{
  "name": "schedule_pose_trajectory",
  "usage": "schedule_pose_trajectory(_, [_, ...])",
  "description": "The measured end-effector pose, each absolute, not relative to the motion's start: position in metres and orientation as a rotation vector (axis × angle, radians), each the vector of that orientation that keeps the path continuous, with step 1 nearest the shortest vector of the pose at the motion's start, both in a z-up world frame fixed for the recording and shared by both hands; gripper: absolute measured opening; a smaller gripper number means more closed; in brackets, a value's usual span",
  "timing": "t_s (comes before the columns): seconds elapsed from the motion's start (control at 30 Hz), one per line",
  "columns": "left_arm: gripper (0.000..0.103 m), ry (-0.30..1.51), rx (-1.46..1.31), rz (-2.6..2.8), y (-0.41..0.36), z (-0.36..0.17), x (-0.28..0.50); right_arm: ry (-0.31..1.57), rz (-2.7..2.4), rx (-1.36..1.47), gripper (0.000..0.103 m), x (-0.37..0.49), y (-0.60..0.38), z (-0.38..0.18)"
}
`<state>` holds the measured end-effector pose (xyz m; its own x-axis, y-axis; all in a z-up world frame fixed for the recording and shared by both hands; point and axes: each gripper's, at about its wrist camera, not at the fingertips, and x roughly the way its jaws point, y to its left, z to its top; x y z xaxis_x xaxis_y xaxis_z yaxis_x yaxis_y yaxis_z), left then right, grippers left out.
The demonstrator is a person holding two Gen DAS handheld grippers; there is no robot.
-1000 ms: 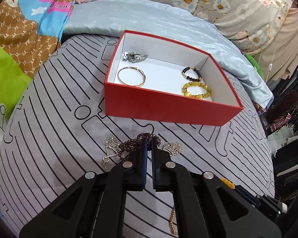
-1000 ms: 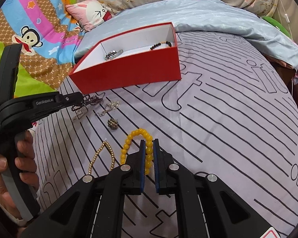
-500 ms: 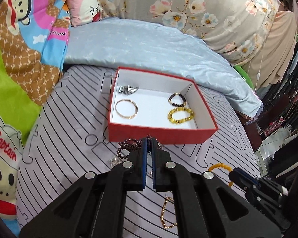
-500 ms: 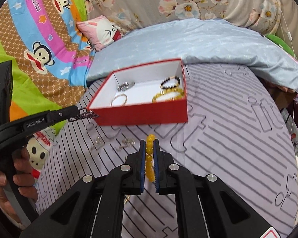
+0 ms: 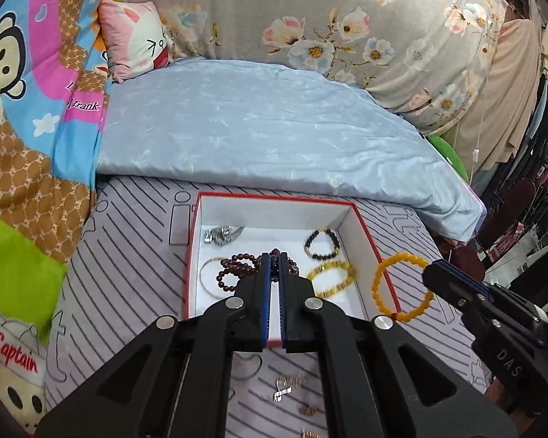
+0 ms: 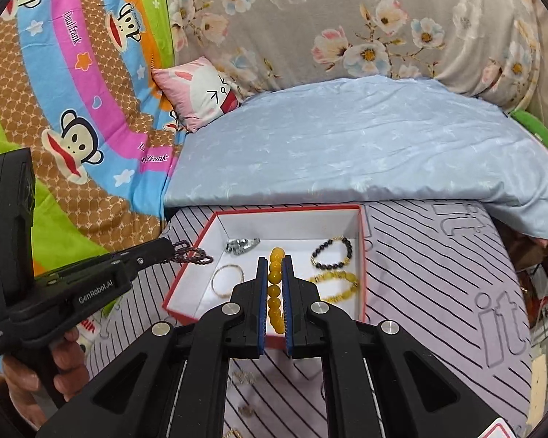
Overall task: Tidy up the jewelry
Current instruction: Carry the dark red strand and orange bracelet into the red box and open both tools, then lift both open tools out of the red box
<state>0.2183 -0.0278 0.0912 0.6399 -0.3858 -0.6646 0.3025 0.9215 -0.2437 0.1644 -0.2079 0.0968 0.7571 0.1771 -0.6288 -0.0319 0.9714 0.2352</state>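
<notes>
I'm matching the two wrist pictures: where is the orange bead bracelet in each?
Left wrist: the orange bead bracelet hangs right of centre, over the red box's right rim, held by the right claw.
Right wrist: the same bracelet sits dead centre, pinched edge-on between the claw fingers.
Shared landmark: the red box with its black bead bracelet inside.

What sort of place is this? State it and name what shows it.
Most likely a bedroom, with the work done on a bed: a striped sheet, a folded pale blue quilt and a small bunny cushion lie around the red box. Clothes seem to hang at the right edge.
</notes>
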Motion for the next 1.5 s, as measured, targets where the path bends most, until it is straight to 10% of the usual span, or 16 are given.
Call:
schedule_pose_trajectory(0.77, [0.003, 0.901, -0.047, -0.370, -0.065, 0.015, 0.311, 0.923, 0.131, 0.292, 0.007, 0.284, -0.197, 0.002])
schedule_pose_trajectory(1.13, [0.024, 0.847, 0.041, -0.250, -0.058, 0.015, 0.293, 0.841, -0.008, 0.147, 0.033, 0.254, -0.194, 0.020])
schedule_pose_trajectory(1.5, [0.024, 0.840, 0.035, -0.249, -0.054, 0.025, 0.271, 0.817, -0.007, 0.143, 0.034, 0.228, -0.190, 0.034])
